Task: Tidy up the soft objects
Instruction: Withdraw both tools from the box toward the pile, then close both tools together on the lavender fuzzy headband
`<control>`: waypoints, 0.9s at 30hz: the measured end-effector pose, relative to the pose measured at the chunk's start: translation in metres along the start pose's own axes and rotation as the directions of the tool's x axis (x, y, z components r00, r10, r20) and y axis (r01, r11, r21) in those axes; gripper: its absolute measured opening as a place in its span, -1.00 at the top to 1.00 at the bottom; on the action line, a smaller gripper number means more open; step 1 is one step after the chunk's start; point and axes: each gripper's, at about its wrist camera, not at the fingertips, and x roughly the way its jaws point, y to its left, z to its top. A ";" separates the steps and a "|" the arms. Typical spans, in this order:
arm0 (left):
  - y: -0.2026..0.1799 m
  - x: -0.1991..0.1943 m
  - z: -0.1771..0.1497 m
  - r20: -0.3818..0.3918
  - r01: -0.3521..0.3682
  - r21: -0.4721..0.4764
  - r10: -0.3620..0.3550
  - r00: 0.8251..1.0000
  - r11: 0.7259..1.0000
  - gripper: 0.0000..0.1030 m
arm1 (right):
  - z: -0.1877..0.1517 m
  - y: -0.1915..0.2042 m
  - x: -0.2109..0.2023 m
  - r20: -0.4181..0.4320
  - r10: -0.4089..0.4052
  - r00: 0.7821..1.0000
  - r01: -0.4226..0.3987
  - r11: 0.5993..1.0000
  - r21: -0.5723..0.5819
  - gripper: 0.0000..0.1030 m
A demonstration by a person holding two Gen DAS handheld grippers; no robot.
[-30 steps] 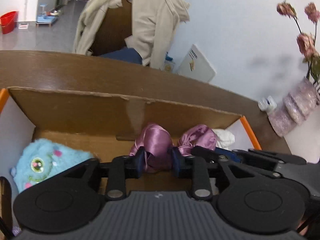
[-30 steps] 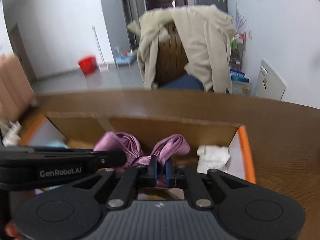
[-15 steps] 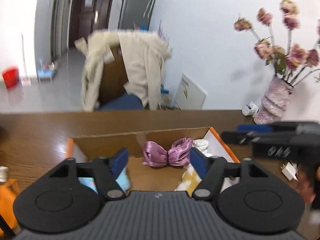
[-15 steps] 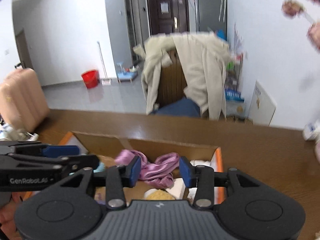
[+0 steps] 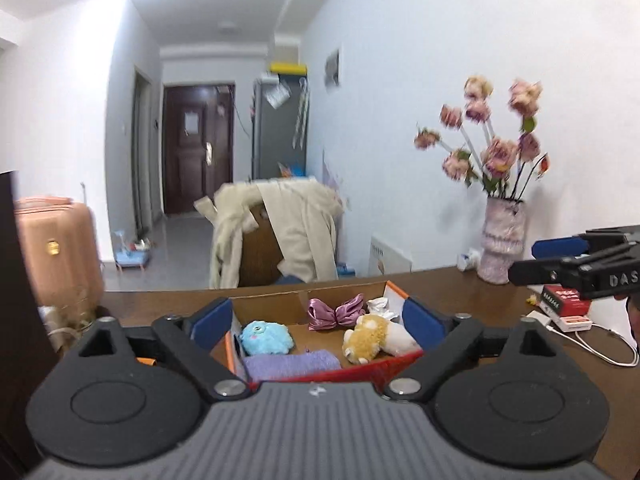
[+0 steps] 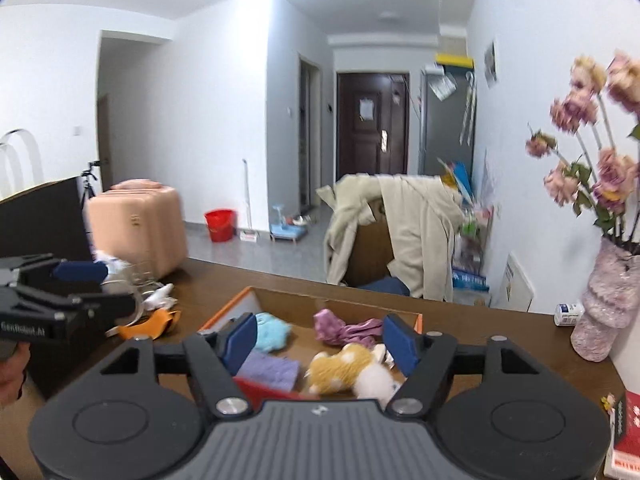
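Both of your tongs, the left tongs (image 5: 318, 316) and the right tongs (image 6: 320, 340), have just been opening and now stand wide with nothing between them. Your shiny purple satin bow (image 5: 335, 313) lies in the open cardboard box (image 5: 272, 307) on the brown wooden worktop (image 5: 460, 292), near the fluffy blue plush toy (image 5: 266, 337) and the yellow and white plush animal (image 5: 374, 339).

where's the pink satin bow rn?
In both wrist views the pink satin bow lies inside the cardboard box, against its far wall, right of the blue plush and behind the yellow-and-white plush; neither gripper touches it.
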 end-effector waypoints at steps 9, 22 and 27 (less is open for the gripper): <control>-0.015 -0.102 -0.088 0.035 -0.051 -0.106 0.055 0.998 0.993 -0.93 | -0.105 0.059 -0.095 0.098 -0.049 0.994 0.053 0.998 -0.034 -0.68; -0.016 -0.114 -0.135 -0.063 -0.088 -0.073 0.083 0.995 0.993 -0.93 | -0.216 0.101 -0.124 0.009 -0.093 0.996 0.092 0.993 0.071 -0.69; -0.019 -0.093 -0.138 -0.113 -0.070 -0.075 0.061 0.992 0.995 -0.93 | -0.217 0.098 -0.109 -0.012 -0.080 0.997 0.080 0.992 0.097 -0.67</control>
